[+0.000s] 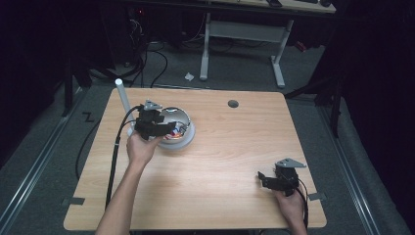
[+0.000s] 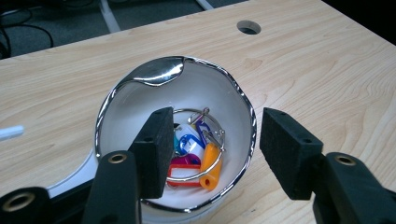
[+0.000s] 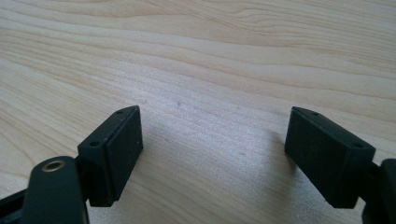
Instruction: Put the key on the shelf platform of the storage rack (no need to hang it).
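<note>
Left tool (image 2: 212, 156) hangs over a white bowl (image 2: 140, 100) with a shiny metal rim; jaws stand wide, nothing between the pads. The bowl sits on the table (image 1: 220, 161) toward its far left part, near a white rod (image 1: 122, 95) that stands just beyond it.

Inside the bowl: a wire ring carrying coloured key tags (image 2: 196, 154), orange, red, blue and purple among them. The bunch lies on the bowl's floor, toward the wall nearest the left tool. One jaw stands over the inside of the bowl, the other outside its rim on the side away from the rod.

Right tool (image 3: 212, 149) is low over bare table, well apart from the bowl, at the near right corner; jaws wide, nothing in them. In the high view it shows at (image 1: 274, 180).

Judgement: the key tags look to be already resting in the bowl and the left tool is free of them, so the step in hand is clearing away from the bowl. To do it well: lift straight up off the bowl before swinging sideways, so that neither jaw catches the metal rim and drags or tips the bowl. Keep the jaws wide while rising; the wire ring could snag on a pad if they narrow. Mind the trailing cable (image 1: 117, 142) beside the bowl.
</note>
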The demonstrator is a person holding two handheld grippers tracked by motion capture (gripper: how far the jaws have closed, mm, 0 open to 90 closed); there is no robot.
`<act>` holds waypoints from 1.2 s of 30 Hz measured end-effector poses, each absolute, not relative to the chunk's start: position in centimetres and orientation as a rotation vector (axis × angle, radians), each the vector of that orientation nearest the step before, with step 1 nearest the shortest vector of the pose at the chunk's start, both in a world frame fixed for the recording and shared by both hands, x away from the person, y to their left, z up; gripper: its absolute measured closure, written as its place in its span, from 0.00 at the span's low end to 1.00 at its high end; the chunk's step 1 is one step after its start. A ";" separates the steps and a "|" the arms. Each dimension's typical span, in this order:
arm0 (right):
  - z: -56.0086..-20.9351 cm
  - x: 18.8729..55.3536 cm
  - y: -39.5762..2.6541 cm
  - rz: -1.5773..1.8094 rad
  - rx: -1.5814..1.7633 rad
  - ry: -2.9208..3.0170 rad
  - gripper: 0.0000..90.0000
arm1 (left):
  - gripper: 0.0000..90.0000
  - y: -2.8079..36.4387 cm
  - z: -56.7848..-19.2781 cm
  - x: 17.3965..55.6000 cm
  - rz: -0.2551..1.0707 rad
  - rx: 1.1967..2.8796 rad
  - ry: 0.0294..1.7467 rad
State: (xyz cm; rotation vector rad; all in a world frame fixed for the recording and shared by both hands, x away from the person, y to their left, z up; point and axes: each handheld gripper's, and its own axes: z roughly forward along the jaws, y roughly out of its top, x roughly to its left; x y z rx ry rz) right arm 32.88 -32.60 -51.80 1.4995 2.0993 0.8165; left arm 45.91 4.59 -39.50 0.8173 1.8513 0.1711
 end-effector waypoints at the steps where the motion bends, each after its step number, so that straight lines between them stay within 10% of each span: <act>1: -51.8 32.9 -32.6 0.816 1.500 2.099 0.21 | 0.50 4.7 -39.4 45.7 0.172 0.814 1.850; 36: -51.8 32.9 -32.6 0.817 1.500 2.099 0.21 | 0.48 8.3 -39.2 42.0 0.194 0.771 1.840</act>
